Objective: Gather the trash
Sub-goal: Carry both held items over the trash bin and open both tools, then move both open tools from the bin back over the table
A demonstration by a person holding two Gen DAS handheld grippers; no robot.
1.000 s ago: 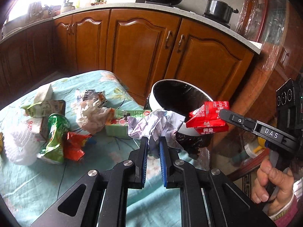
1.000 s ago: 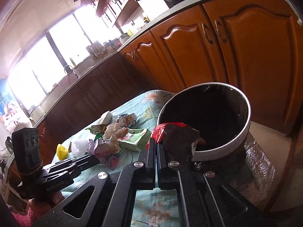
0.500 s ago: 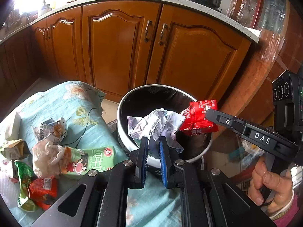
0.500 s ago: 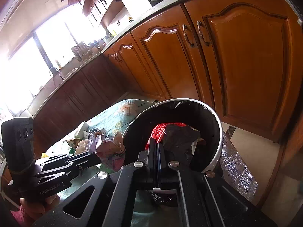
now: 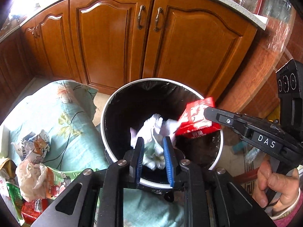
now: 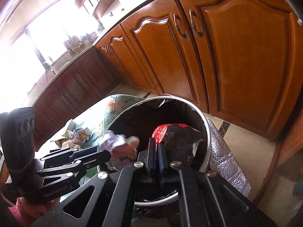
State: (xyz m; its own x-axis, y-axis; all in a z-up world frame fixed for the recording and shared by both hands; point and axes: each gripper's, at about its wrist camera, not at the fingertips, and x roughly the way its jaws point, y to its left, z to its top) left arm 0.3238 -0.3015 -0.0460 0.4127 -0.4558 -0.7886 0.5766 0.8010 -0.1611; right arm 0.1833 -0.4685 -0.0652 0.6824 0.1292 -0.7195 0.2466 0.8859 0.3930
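Observation:
A round white trash bin (image 5: 103, 132) with a black liner stands by the table's end; it also shows in the right wrist view (image 6: 206, 132). My left gripper (image 5: 153, 141) is over the bin's mouth with its blue pads apart, and a crumpled white paper (image 5: 155, 130) lies loose between them. My right gripper (image 6: 156, 141) is shut on a red snack wrapper (image 6: 176, 132) and holds it over the bin. From the left wrist view the red wrapper (image 5: 197, 119) hangs over the bin's right rim.
A table with a green floral cloth (image 5: 62, 113) carries several more wrappers and crumpled papers (image 5: 32, 176) at the left. Wooden cabinet doors (image 5: 151, 43) stand behind the bin. A foil sheet (image 6: 229, 162) lies on the floor right of the bin.
Both grippers have moved further over the bin and tilted down. The left gripper's pads have spread apart, loosening the crumpled paper. The right gripper still holds the red wrapper.

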